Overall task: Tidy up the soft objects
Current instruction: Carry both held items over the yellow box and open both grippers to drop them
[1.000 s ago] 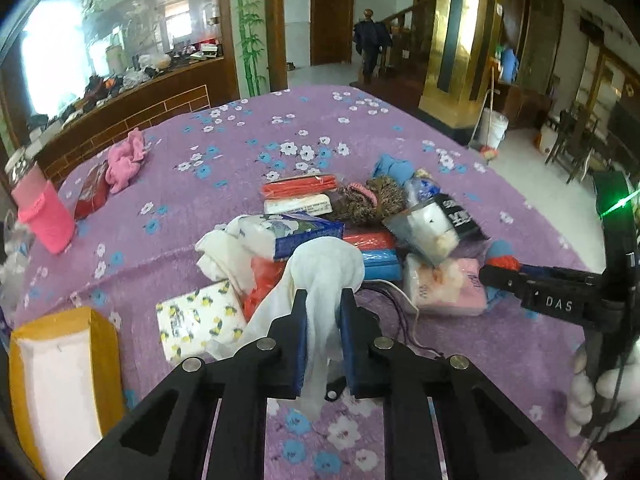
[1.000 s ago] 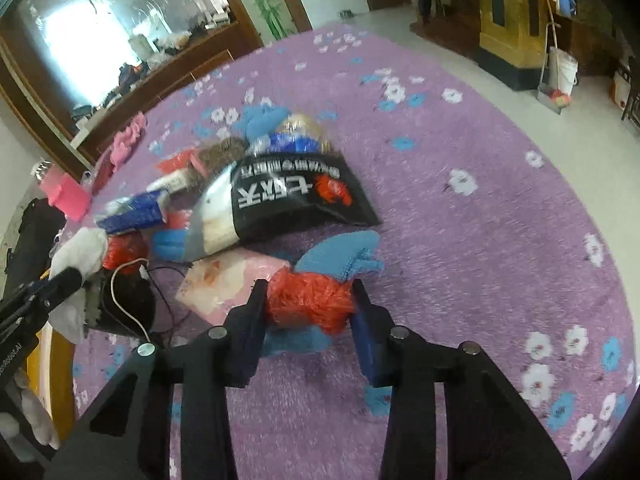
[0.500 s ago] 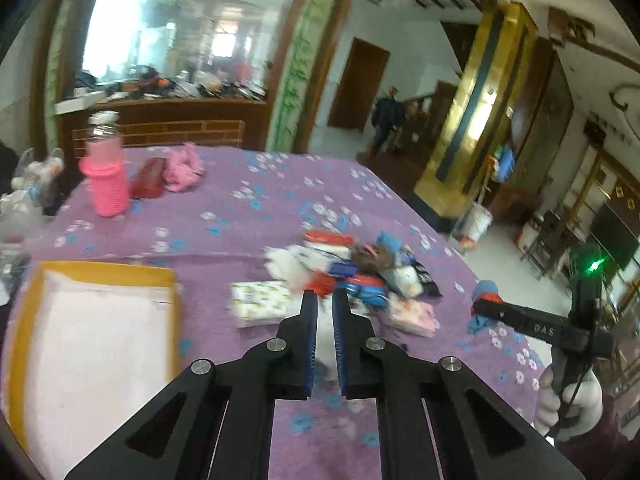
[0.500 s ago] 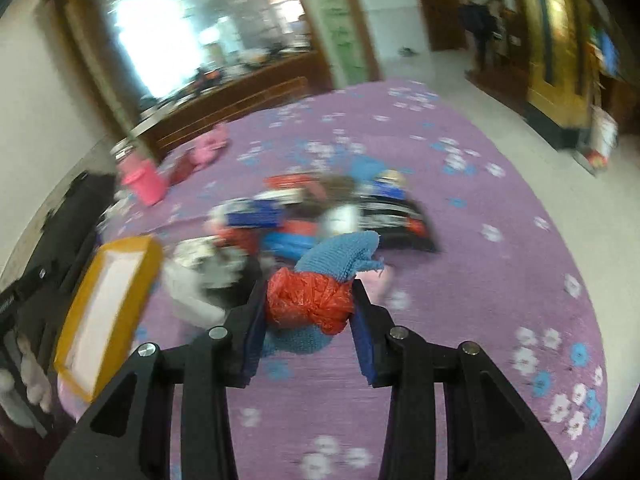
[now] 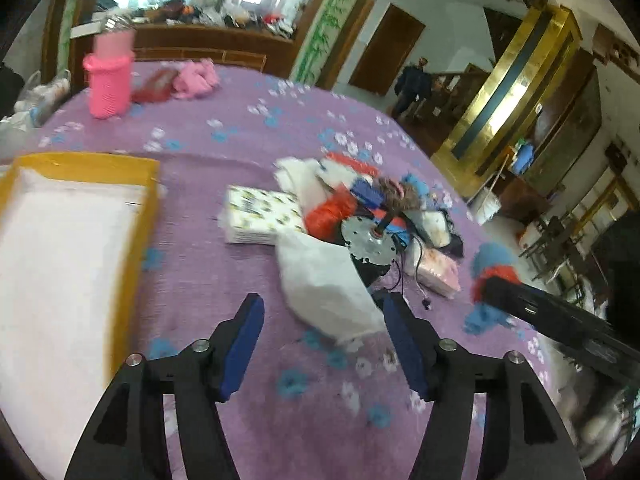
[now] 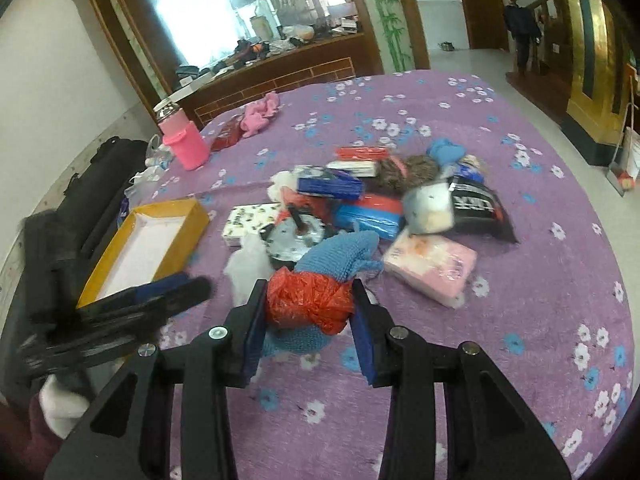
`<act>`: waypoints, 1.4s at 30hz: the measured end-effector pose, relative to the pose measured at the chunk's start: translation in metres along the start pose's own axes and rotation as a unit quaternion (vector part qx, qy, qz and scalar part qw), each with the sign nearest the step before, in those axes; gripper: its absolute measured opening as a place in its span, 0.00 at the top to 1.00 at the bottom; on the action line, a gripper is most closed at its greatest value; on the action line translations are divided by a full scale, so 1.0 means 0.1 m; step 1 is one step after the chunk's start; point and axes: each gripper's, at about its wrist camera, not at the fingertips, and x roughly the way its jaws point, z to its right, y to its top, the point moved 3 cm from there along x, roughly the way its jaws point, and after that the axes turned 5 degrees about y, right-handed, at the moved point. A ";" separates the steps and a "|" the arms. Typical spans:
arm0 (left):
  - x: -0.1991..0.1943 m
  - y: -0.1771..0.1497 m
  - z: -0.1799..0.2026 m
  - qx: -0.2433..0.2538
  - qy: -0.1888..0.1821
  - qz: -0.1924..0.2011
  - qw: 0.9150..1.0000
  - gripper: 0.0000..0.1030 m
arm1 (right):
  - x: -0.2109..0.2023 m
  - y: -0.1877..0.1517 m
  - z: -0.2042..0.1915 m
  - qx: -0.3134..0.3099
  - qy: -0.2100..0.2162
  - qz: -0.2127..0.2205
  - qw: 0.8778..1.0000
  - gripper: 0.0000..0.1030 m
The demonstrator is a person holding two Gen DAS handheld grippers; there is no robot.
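My left gripper (image 5: 322, 344) is open and empty, just above the purple flowered tablecloth (image 5: 248, 360). A white cloth (image 5: 324, 284) lies just ahead of it, loose between and beyond the fingertips. My right gripper (image 6: 308, 312) is shut on a red plastic bundle (image 6: 308, 300) wrapped with a blue knitted cloth (image 6: 340, 252). It also shows in the left wrist view (image 5: 496, 280) at the right. A yellow-rimmed box (image 5: 136, 216) with a white inside stands at the left. A pile of soft packets (image 6: 380, 200) lies mid-table.
A pink bottle (image 5: 108, 80), a red pouch and a pink cloth (image 5: 196, 78) stand at the far side. A round metal motor with wires (image 5: 368, 240) lies in the pile. A yellow-patterned tissue pack (image 5: 260, 216) and a pink pack (image 6: 432, 264) lie by the pile.
My left gripper has opened and let go of the white cloth, which now lies on the table. My right gripper keeps hold of the red and blue bundle, raised off the table.
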 end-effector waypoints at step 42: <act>0.27 1.15 -1.95 -0.084 0.108 0.005 0.991 0.77 | 2.39 0.48 -2.10 -0.185 0.091 -0.164 0.965 0.48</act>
